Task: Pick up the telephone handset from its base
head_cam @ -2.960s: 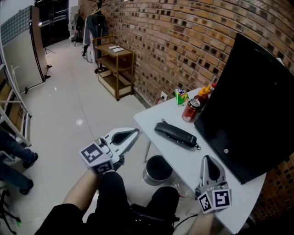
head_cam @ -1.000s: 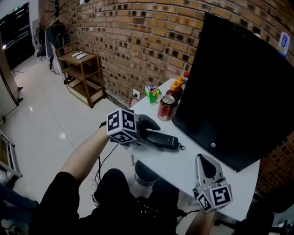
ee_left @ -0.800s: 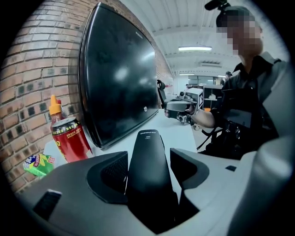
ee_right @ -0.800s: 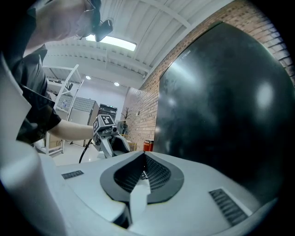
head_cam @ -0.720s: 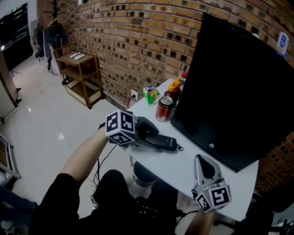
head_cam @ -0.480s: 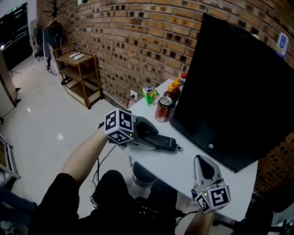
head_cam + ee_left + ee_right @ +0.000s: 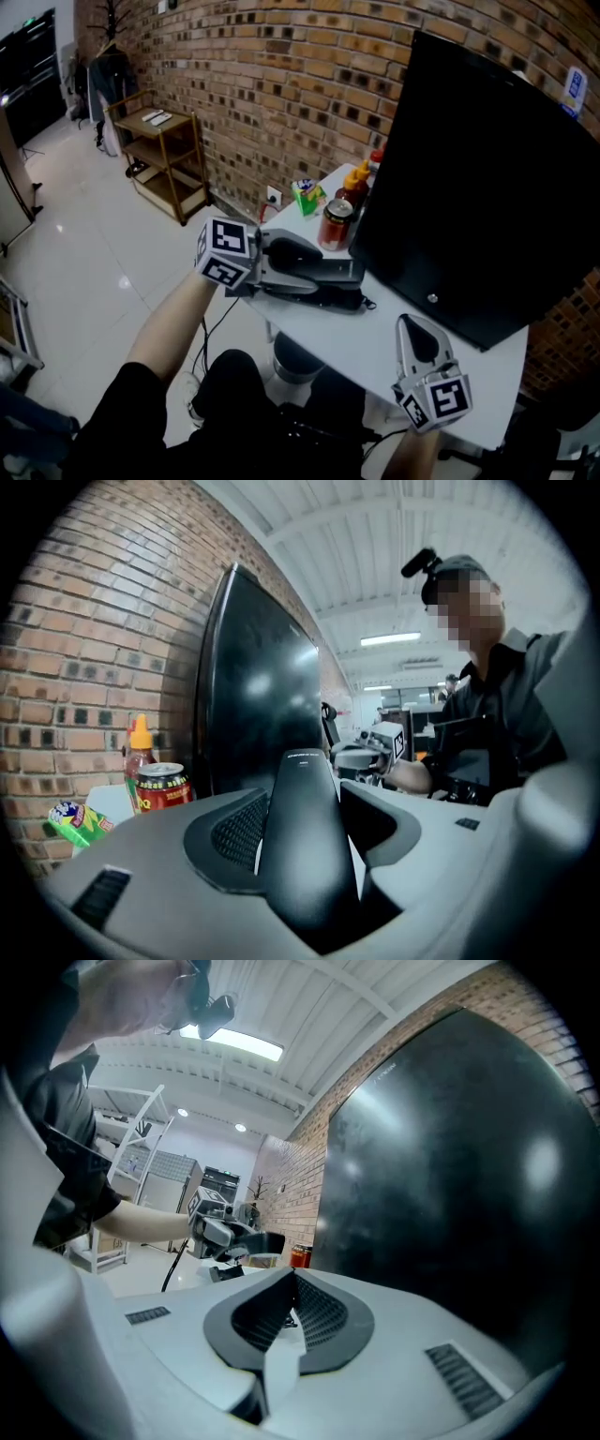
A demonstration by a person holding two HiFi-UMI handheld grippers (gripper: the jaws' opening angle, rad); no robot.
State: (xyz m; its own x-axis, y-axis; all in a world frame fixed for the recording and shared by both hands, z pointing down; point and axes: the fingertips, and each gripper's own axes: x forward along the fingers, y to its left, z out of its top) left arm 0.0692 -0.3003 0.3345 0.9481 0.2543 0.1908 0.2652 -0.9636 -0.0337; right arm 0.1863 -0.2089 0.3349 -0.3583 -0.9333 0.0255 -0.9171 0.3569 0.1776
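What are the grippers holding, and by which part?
The left gripper's jaws clamp the black handset at its near end; the right gripper holds nothing.

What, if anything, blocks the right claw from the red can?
Probably not reachable straight: the left claw, shut on the handset, juts between the right claw and can, leaving little gap beside the monitor.
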